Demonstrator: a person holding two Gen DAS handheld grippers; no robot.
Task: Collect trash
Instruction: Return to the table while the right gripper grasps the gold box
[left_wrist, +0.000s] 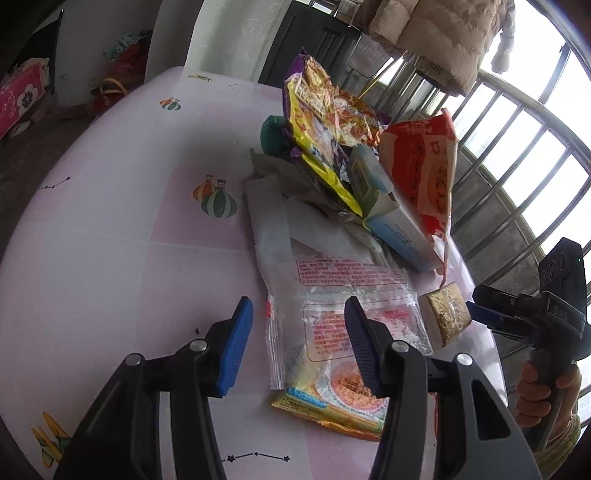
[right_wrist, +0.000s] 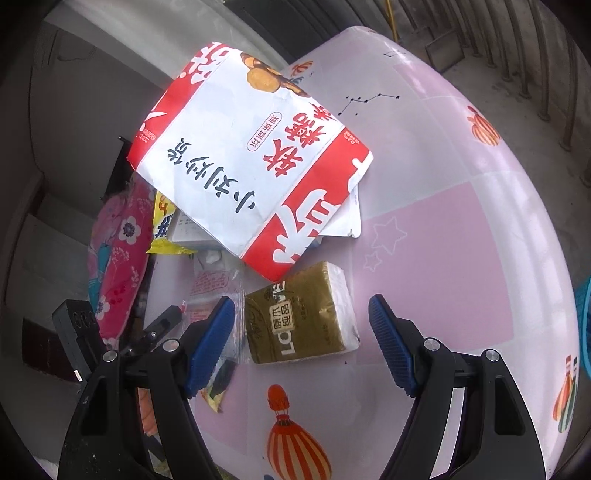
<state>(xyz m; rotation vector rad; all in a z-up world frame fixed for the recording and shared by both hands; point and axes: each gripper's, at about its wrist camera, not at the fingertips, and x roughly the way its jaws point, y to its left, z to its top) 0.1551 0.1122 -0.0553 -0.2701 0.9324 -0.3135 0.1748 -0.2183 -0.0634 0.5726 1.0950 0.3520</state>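
Trash is heaped on a pink-and-white tablecloth (left_wrist: 110, 258). The heap holds a yellow and purple snack wrapper (left_wrist: 317, 122), a blue-and-white carton (left_wrist: 395, 225) and a red-and-white paper bag (left_wrist: 424, 173). A clear noodle wrapper (left_wrist: 325, 321) lies flat at the front. My left gripper (left_wrist: 301, 347) hangs open just over it, gripping nothing. A gold tissue pack (right_wrist: 299, 314) lies between the spread fingers of my right gripper (right_wrist: 301, 347), which is open and not pressing on it. The paper bag (right_wrist: 251, 166) sits right behind the pack. Each gripper shows in the other's view: right gripper (left_wrist: 476, 306), left gripper (right_wrist: 166, 321).
The table's rounded edge is close on the window side, with metal bars (left_wrist: 517, 155) beyond and a padded jacket (left_wrist: 436, 33) hanging above. A pink floral cushion (right_wrist: 118, 266) lies off the table's far side. A blue basket rim (right_wrist: 585, 325) shows at the right.
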